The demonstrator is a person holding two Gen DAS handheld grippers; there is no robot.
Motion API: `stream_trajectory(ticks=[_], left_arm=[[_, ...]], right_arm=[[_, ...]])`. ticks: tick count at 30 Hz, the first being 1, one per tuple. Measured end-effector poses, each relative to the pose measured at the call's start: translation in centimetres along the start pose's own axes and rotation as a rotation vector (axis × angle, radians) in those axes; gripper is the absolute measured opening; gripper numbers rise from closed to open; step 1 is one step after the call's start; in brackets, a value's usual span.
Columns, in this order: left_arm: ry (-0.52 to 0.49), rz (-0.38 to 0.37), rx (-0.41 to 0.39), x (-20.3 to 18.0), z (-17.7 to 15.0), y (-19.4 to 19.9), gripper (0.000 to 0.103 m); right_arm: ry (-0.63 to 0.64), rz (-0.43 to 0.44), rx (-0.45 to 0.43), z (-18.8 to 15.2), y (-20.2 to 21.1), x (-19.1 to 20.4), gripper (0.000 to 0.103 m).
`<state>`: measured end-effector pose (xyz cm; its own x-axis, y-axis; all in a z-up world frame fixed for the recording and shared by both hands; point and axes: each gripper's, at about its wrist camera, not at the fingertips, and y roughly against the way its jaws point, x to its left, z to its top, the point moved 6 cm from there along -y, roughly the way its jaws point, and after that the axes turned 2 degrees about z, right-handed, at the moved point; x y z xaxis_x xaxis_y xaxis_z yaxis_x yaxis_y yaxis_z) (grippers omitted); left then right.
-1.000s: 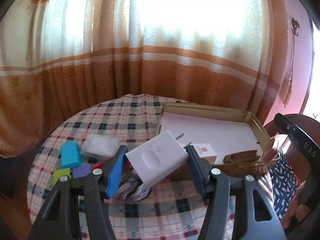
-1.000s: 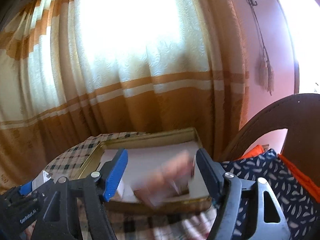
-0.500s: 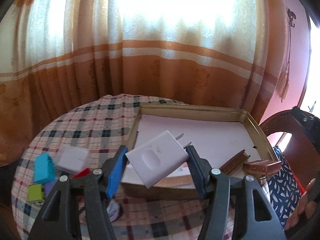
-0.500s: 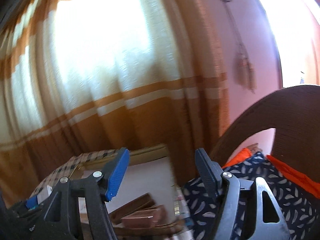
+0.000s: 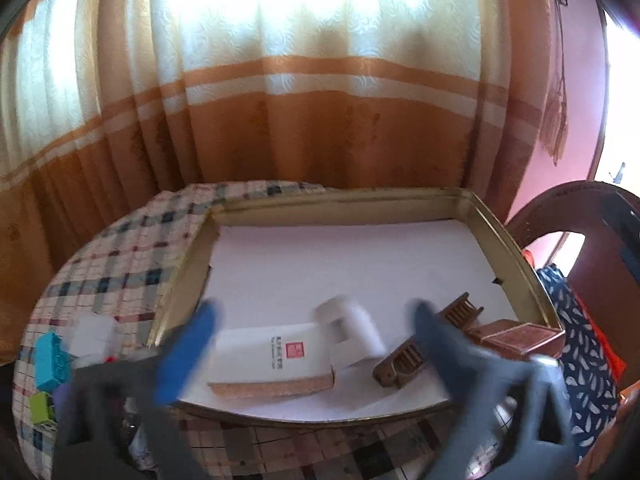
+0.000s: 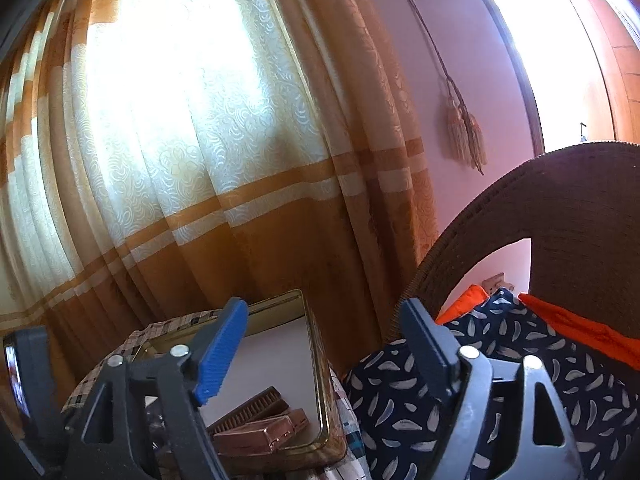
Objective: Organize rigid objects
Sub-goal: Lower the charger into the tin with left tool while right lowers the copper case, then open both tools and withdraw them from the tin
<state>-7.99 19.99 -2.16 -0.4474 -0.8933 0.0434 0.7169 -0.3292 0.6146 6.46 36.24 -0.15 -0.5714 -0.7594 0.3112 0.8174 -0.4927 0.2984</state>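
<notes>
Fingers (image 5: 188, 352) of the left gripper (image 5: 316, 344) smeared with motion blur, jaws swinging apart, nothing pinched. Pointing down over the near edge of the gold tray (image 5: 508, 248). White charger (image 5: 352, 332) loose between them, blurred, lying on the tray's white liner by the near edge, leaning on the flat white box (image 5: 272, 356). Just right of it, brown comb-like piece (image 5: 404, 356), then a copper-coloured case (image 5: 520, 336) in the near right corner. Hard to say what exactly either of those is.

Right gripper (image 6: 324, 356) sharp, aimed only slightly down past the tray's right edge toward the chair (image 6: 580, 220), jaws opening too, nothing between them. Same case and comb partly hidden behind its blue finger (image 6: 220, 348).

Left of the tray on the checked tablecloth (image 5: 120, 256): teal block (image 5: 50, 360), green block (image 5: 40, 406), white piece (image 5: 94, 332), all blurry and half cut off by the gripper body.
</notes>
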Motion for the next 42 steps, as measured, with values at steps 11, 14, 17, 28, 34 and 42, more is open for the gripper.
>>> stream_trajectory(ticks=[11,14,17,28,34,42], left_arm=[[0.042,0.110,-0.051,4.1,-1.1,3.3,0.102],[0.081,0.153,-0.053,6.3,-2.0,4.0,0.102],[0.113,0.208,-0.071,8.7,-2.5,4.7,0.103],[0.136,0.420,-0.172,15.0,-4.6,7.6,0.103],[0.196,0.448,-0.162,17.4,-6.3,7.7,0.103],[0.238,0.433,-0.139,18.0,-7.2,7.6,0.103]], right_arm=[[0.012,0.063,0.016,-2.3,1.4,3.2,0.090],[0.044,0.091,-0.004,-2.8,2.1,5.1,0.091],[0.109,0.100,-0.047,-3.3,3.0,7.5,0.091],[0.235,0.130,-0.082,-6.8,4.1,12.8,0.096],[0.243,0.173,-0.005,-7.9,4.0,13.9,0.095],[0.298,0.177,0.009,-9.0,4.4,15.3,0.095]])
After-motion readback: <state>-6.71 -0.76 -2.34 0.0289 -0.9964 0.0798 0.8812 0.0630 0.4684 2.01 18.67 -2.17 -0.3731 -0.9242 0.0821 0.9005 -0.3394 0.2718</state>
